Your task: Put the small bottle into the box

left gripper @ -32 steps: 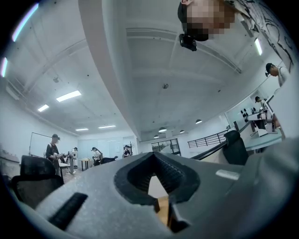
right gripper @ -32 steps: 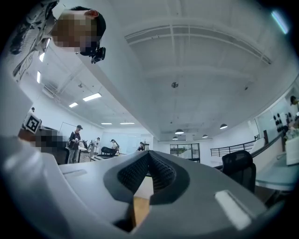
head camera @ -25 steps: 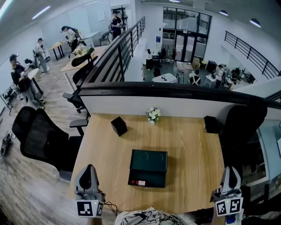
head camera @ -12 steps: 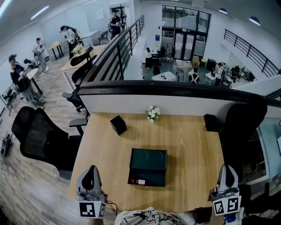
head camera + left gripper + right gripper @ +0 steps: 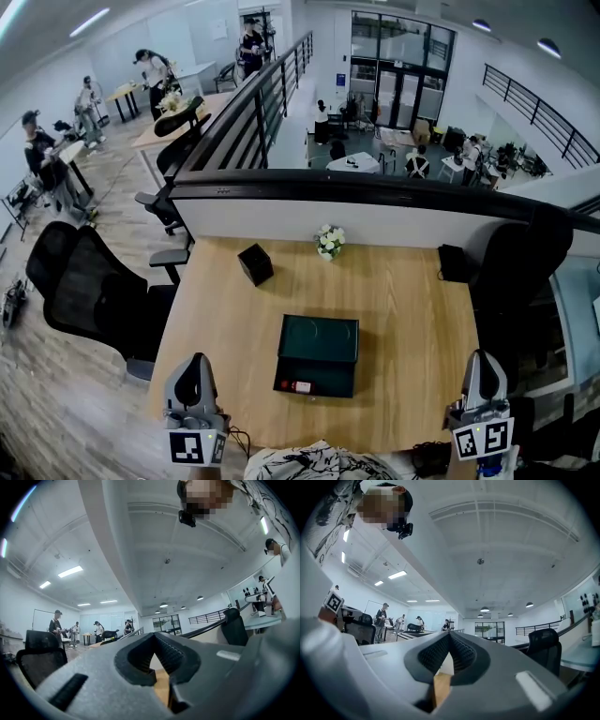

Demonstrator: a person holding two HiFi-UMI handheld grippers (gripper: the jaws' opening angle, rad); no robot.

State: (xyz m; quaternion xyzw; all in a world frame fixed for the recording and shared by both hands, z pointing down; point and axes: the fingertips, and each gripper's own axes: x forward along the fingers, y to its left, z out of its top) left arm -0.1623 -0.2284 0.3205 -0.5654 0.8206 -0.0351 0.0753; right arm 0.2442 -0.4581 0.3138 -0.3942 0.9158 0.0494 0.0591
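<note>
Little has changed over the last second. My left gripper [image 5: 195,364] and right gripper [image 5: 479,358] hover at the desk's [image 5: 403,319] near edge, jaws closed on nothing. The green box [image 5: 318,354] is lidded, and no bottle is visible.

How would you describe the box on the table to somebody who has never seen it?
Look at the wooden table below the white partition. Near its middle lies the box, flat and dark green. It is far bigger than the black cube and the white flowers at the far edge.
</note>
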